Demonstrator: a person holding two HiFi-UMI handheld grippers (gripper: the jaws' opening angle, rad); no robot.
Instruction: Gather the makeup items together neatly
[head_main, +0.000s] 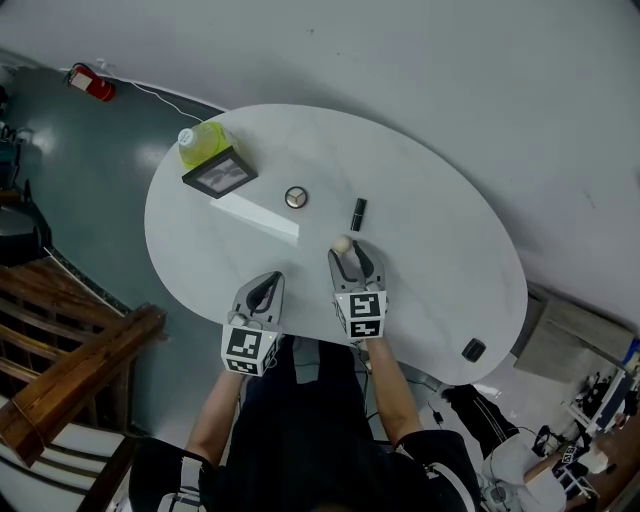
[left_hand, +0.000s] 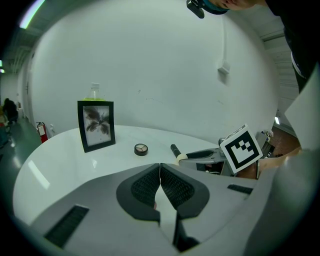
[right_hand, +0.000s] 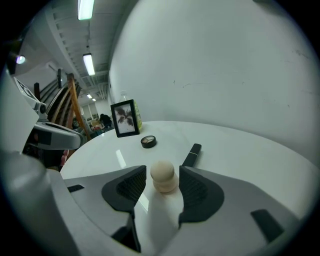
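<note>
**Pointing both grippers down at the near table rim**

Left gripper (head_main: 265, 291): tilted down over the white oval table (head_main: 430, 230) edge, jaws pressed together, empty. Right gripper (head_main: 353, 262) just beside it, same tilt, jaws apart. A beige egg-shaped makeup sponge (head_main: 342, 243) stands on the table between the pads, unpinched. Round eyeshadow compact (head_main: 295, 197) and black lipstick tube (head_main: 358, 213) lie mid-table beyond. Open tabletop runs right of the tube to the rim.

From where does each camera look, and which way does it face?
Head view: on the head, facing down at the white table; forearms show.
Left gripper view: on the left gripper, past shut jaws toward the picture frame.
Right gripper view: on the right gripper, open jaws flanking the makeup sponge.
Both gripper views share the eyeshadow compact.
</note>
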